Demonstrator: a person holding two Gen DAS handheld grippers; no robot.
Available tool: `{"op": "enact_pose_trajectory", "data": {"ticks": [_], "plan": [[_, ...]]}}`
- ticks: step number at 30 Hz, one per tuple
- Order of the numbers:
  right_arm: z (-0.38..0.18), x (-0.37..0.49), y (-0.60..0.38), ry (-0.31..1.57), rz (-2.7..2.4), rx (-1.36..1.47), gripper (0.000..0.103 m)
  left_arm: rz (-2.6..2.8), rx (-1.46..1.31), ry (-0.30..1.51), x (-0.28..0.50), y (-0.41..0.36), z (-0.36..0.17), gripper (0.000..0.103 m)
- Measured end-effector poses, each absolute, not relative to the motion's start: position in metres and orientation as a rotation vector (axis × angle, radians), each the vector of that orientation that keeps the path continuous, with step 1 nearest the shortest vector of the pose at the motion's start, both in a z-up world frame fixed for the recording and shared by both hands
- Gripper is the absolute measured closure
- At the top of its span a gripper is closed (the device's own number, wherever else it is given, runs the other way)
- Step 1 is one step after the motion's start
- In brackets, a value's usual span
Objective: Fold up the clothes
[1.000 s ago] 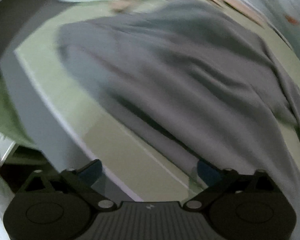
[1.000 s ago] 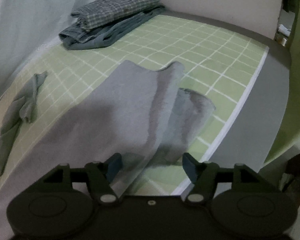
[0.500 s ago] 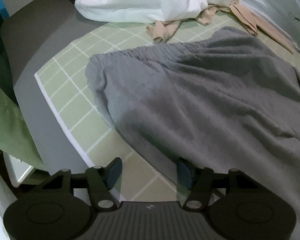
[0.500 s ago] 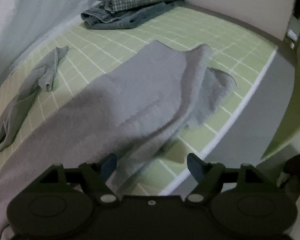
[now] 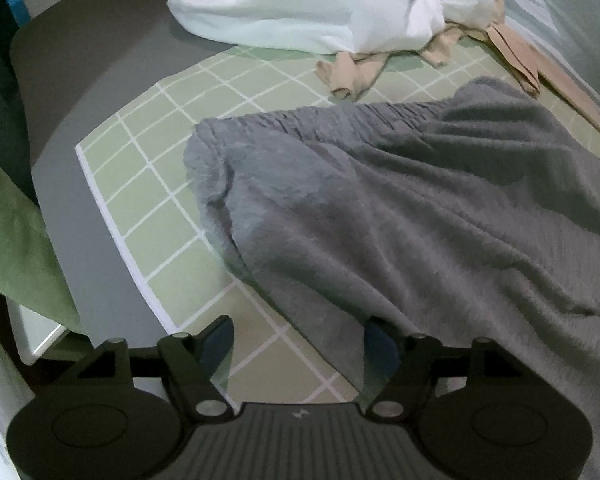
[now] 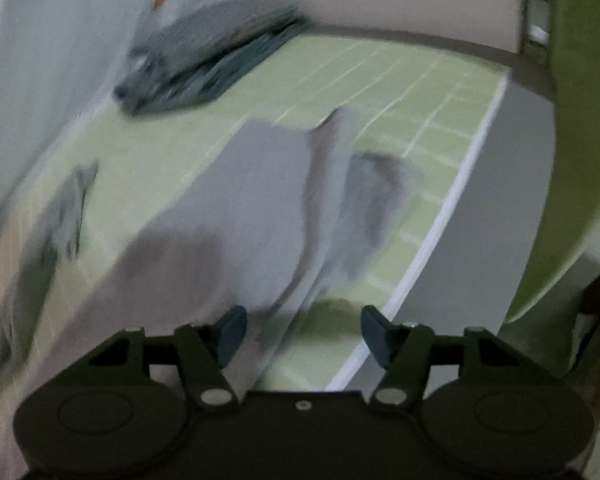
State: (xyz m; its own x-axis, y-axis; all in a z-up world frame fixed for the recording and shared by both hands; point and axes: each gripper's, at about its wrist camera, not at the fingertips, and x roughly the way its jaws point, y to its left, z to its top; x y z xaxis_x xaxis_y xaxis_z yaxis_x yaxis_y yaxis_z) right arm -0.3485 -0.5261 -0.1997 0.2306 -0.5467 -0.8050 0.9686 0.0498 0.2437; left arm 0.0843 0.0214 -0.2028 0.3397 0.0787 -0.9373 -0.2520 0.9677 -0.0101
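Note:
Grey fleece trousers [image 5: 400, 216] lie spread on the green checked mat [image 5: 140, 184], with the gathered waistband at the far end in the left wrist view. My left gripper [image 5: 300, 344] hovers open over the near edge of the cloth, its right fingertip [image 5: 380, 344] close to the fabric. The right wrist view is blurred: the trousers' leg ends [image 6: 276, 188] lie ahead, one leg folded over the other. My right gripper [image 6: 304, 332] is open above the leg edge with nothing between its fingers.
A white garment pile [image 5: 308, 0] and beige tights [image 5: 360, 68] lie beyond the waistband. A folded stack of checked and blue clothes [image 6: 204, 56] sits at the far left of the right wrist view. The mat's white edge [image 6: 440, 232] borders grey bedding. A thin grey cloth [image 6: 68, 204] lies left.
The left gripper drew back from the cloth, so more of the waistband and mat shows. The right gripper swung, blurring its view. Both stay open.

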Motion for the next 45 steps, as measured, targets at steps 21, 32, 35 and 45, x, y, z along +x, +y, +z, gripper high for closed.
{"op": "enact_pose_trajectory", "data": {"ticks": [21, 32, 35, 45], "plan": [[-0.212, -0.38, -0.573, 0.443, -1.466, 1.026, 0.067, 0.324, -0.327, 1.095, 0.077, 0.062, -0.191, 0.042], [-0.216, -0.354, -0.593, 0.667, -1.474, 0.786, 0.073, 0.342, -0.404, 1.089, 0.1, 0.073, -0.202, 0.036], [-0.215, -0.356, -0.597, 0.652, -1.455, 0.799, 0.101, 0.351, -0.41, 1.083, 0.103, 0.075, -0.202, 0.052], [-0.144, -0.336, -0.612, 0.486, -1.342, 0.62, 0.102, 0.249, -0.31, 0.965, 0.122, 0.044, -0.144, 0.101]]}}
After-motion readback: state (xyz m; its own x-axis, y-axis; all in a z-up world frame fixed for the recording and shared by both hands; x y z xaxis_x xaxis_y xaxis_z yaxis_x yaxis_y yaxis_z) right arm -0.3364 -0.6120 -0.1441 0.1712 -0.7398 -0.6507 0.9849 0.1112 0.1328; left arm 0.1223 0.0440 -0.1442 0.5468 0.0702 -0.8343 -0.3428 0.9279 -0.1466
